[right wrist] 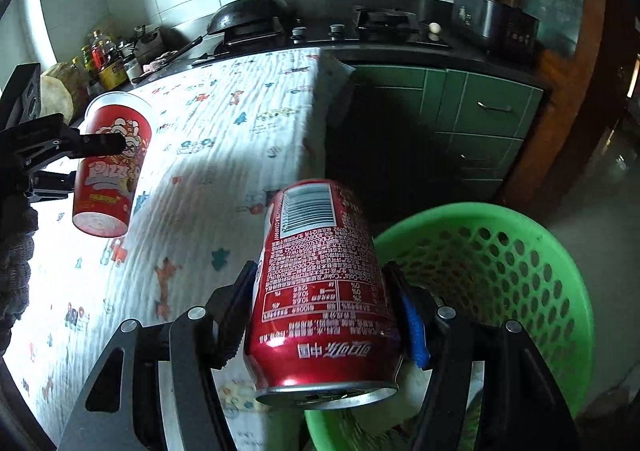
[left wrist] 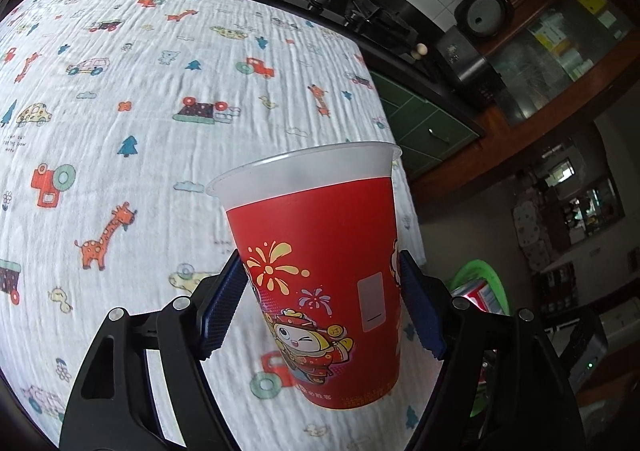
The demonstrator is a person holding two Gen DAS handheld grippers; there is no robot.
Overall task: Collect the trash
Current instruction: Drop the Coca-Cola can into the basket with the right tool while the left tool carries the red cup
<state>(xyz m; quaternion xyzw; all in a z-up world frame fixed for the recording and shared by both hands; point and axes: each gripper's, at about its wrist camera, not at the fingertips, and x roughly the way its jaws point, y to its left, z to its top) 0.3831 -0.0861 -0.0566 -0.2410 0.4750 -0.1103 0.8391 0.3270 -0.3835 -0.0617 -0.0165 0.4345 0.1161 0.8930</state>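
The table cloth (left wrist: 120, 91), white with printed cars and giraffes, fills the left and middle of both views. In the lower right of the right wrist view stands a green basket (right wrist: 520, 251) with many holes, just beside the table's edge. In the centre of the left wrist view the left gripper (left wrist: 322, 305) has its blue pads pressed on both sides of a red cup (left wrist: 320, 271), which is upright and lifted above the cloth. The right gripper (right wrist: 326, 315) grips a red cola can (right wrist: 320, 291), tilted, at the lower centre, over the near rim of the basket.
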